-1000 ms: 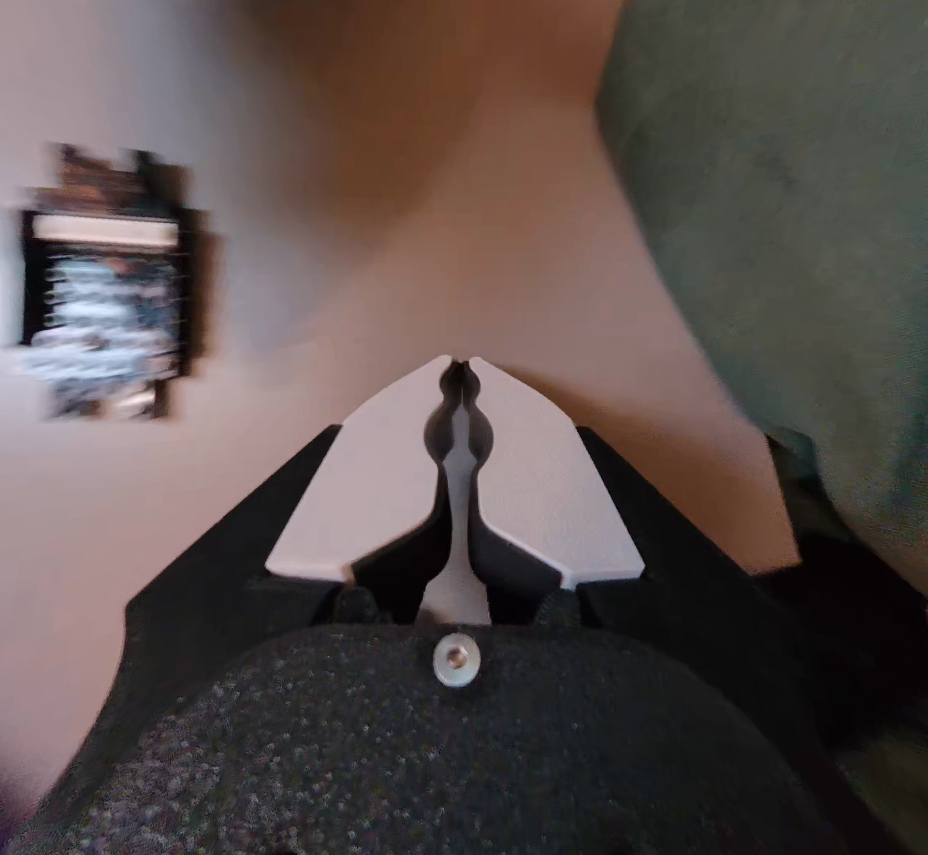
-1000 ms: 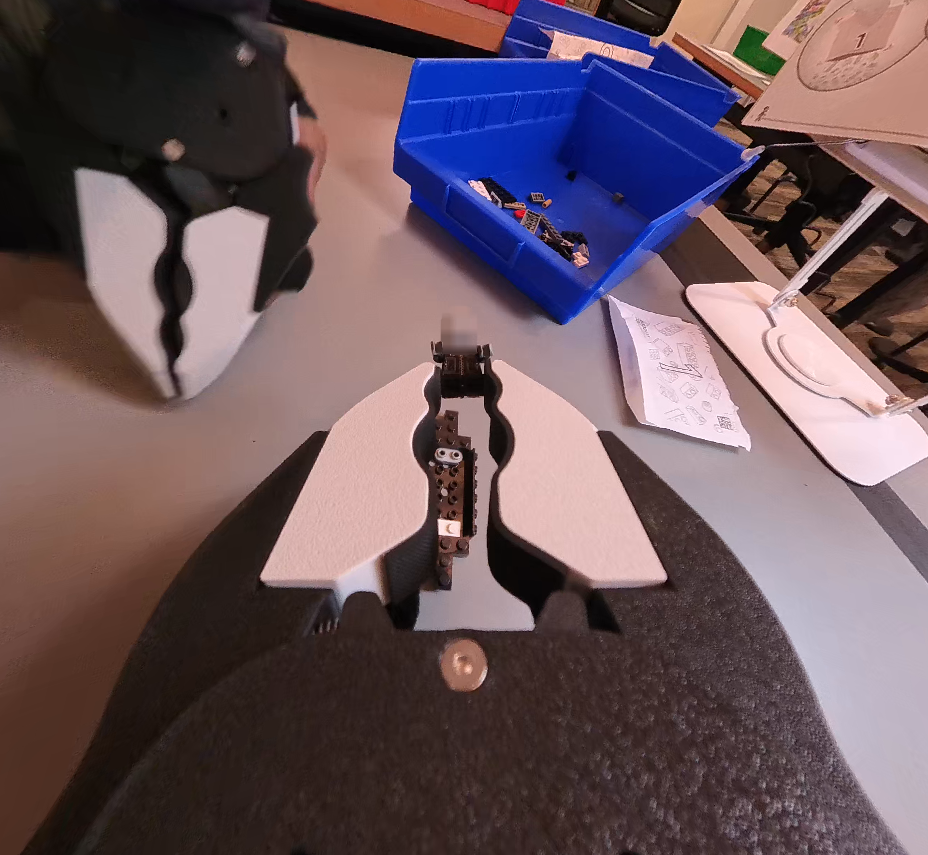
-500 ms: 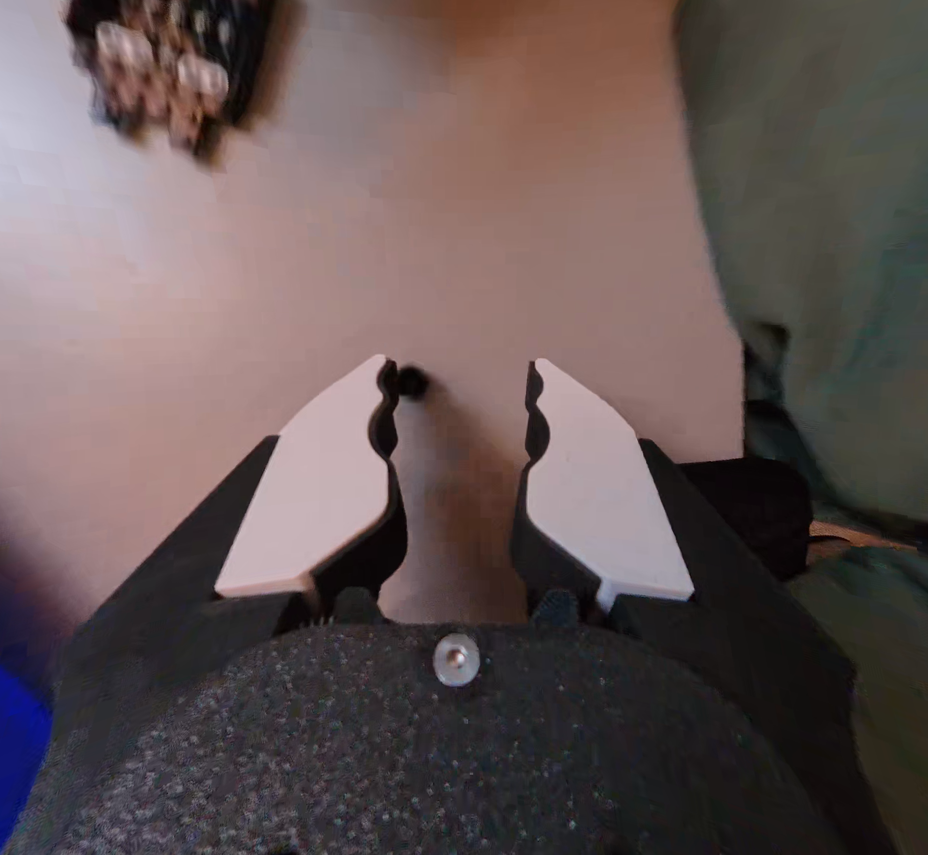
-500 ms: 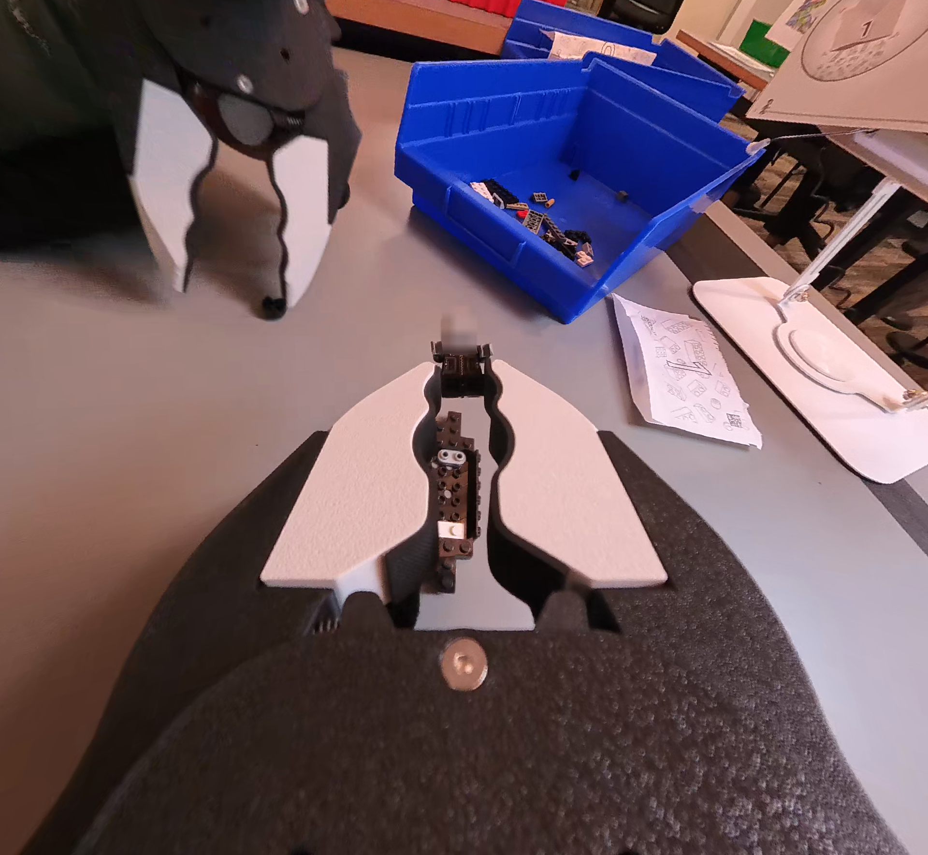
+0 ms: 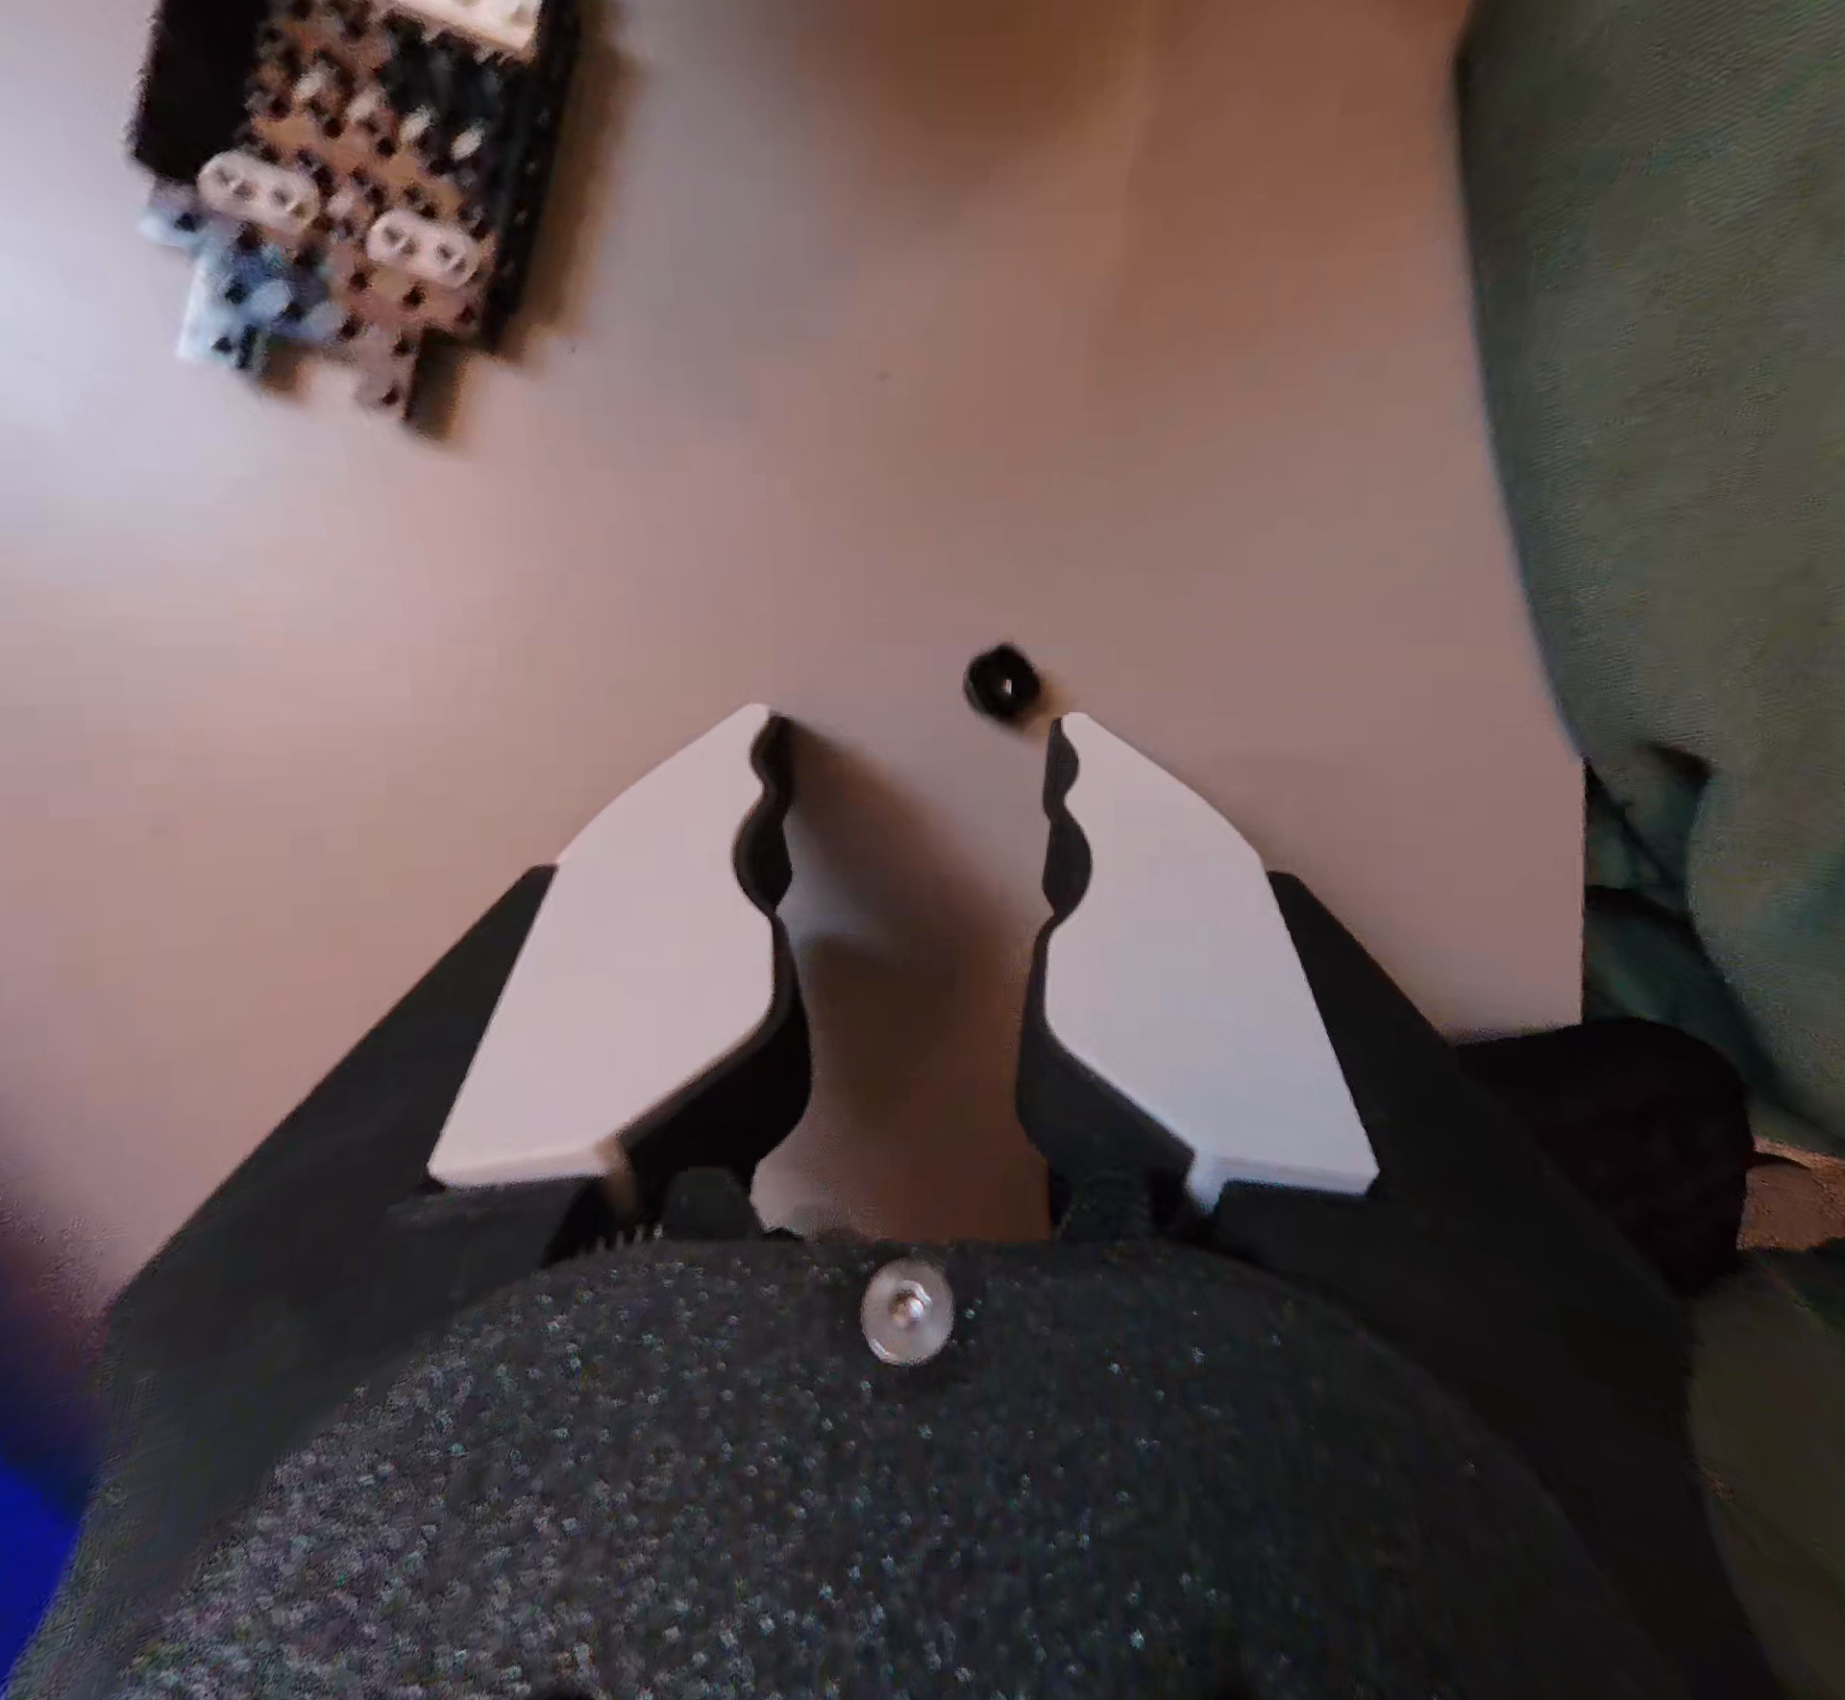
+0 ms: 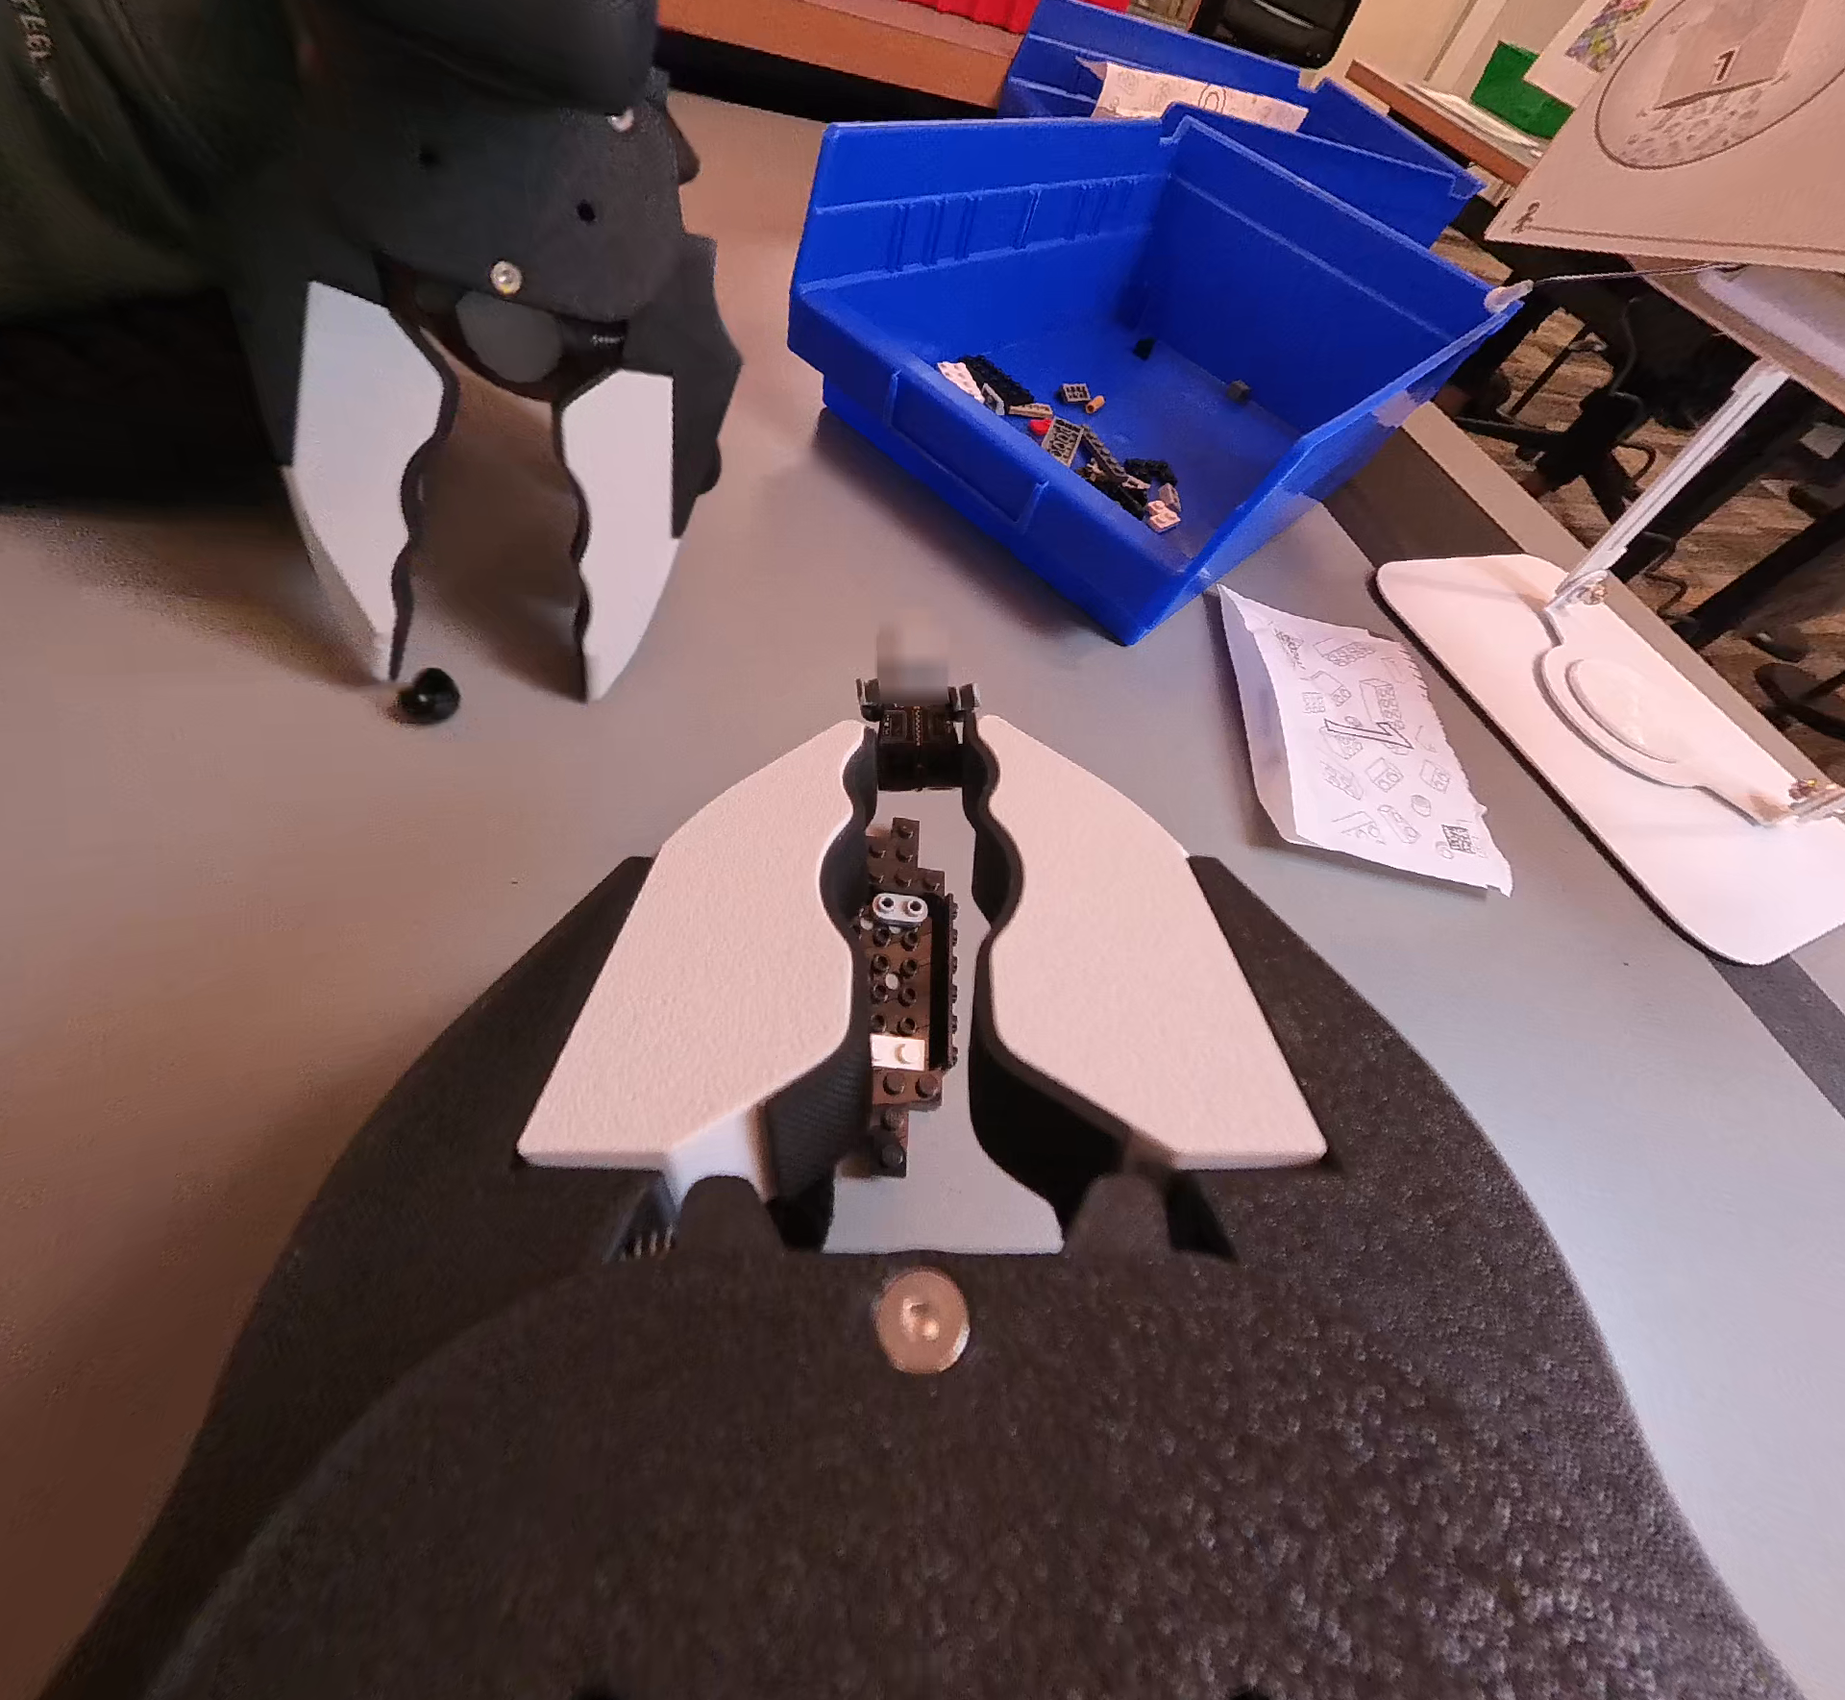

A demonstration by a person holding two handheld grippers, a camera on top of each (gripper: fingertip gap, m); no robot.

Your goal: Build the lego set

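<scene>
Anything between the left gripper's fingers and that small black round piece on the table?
Nothing visible. The left gripper is open, and the small black round piece lies on bare grey table just beyond its fingers, off-centre near one tip. The brick assembly sits well off to the side.

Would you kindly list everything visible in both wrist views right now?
Brick assembly: one, black and brown with white pieces, on the table between the right tool's fingers.
Small round piece: one, black, loose on the table by the left tool's tips.
Bins: two blue, the near one holding loose bricks; one red behind.
Printed sheet: one, white, right of the near bin.
Stand base: one, white, far right.
Table: one, grey.
Left tool: one, white fingers, open.
Right tool: one, shut on the assembly.
</scene>
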